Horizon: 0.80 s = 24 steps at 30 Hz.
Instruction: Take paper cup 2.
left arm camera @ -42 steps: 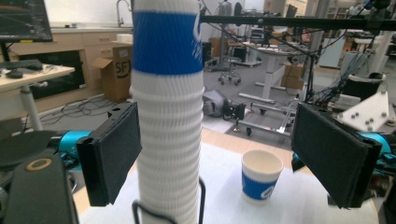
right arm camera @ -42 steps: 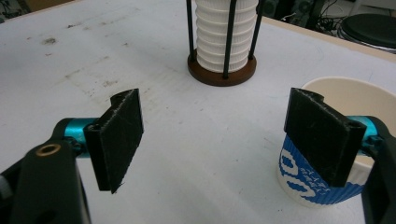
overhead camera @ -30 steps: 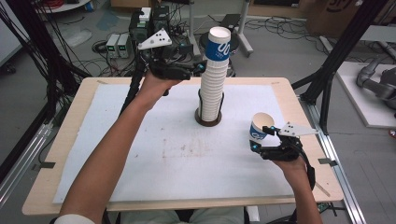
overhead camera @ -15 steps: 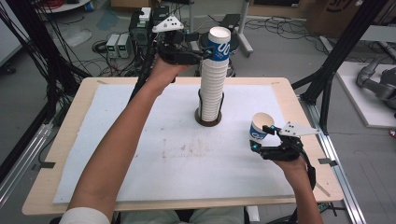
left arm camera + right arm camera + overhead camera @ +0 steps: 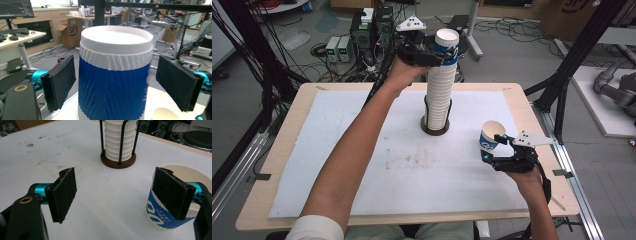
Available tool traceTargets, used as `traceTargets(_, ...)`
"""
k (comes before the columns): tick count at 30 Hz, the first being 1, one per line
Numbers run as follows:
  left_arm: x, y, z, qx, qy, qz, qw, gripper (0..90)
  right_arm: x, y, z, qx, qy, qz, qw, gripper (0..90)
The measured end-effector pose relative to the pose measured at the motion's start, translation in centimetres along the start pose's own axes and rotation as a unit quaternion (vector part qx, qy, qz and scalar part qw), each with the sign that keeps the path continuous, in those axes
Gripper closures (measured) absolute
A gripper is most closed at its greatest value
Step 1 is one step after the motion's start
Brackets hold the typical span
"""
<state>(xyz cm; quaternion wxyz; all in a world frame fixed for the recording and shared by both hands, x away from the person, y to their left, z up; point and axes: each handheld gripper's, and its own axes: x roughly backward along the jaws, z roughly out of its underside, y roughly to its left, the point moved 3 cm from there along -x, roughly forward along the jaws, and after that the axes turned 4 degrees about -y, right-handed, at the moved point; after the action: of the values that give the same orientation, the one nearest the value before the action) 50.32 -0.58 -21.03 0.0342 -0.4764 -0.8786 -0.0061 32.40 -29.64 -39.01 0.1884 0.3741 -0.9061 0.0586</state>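
A tall stack of white ribbed paper cups (image 5: 440, 95) stands in a black wire holder on a round wooden base (image 5: 435, 131), at the back middle of the table. The top cup (image 5: 447, 42) has a blue sleeve. My left gripper (image 5: 446, 54) is open around it, and a narrow gap shows on each side between the pads (image 5: 61, 82) and the top cup (image 5: 113, 85). A single blue-and-white cup (image 5: 491, 137) stands upright at the right. My right gripper (image 5: 497, 151) is open beside it. In the right gripper view this single cup (image 5: 162, 217) sits just behind the right-hand pad (image 5: 172, 195), with only bare mat between the jaws.
A white mat (image 5: 362, 165) covers the wooden table (image 5: 282, 165). The cup holder (image 5: 118, 160) rises ahead of the right gripper. Black frame posts (image 5: 572, 65) stand at the table's right, and cables and boxes lie on the floor behind.
My left gripper has moved up and right, from beside the upper stack to around the top cup. The right gripper and its cup have stayed still.
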Motion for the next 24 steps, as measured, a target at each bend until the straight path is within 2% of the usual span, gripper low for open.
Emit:
traceTargets(2, -0.22, 0.07, 0.15, 0.0, 0.004, -0.002, 1.0, 16.0, 0.07, -0.08, 0.06, 0.001, 0.0, 0.001, 1.0, 20.2)
traceTargets(6, -0.52, 0.04, 0.43, 0.002, 0.005, -0.001, 1.0, 22.2, 0.19, -0.16, 0.12, 0.0, -0.002, 0.002, 1.0, 20.2)
traceTargets(10, -0.54, 0.08, 0.45, 0.01, 0.002, -0.002, 0.9999, 23.3, 0.2, -0.09, 0.15, -0.003, 0.0, 0.001, 1.0, 20.2)
traceTargets(17, -0.41, 0.04, 0.4, 0.006, 0.003, -0.002, 1.0, 24.1, 0.17, -0.06, 0.14, -0.004, 0.001, 0.002, 1.0, 20.2)
traceTargets(24, -0.16, -0.05, -0.05, 0.007, -0.009, -0.002, 0.9999, 24.9, 0.03, -0.11, 0.2, -0.006, 0.003, 0.001, 1.0, 20.2)
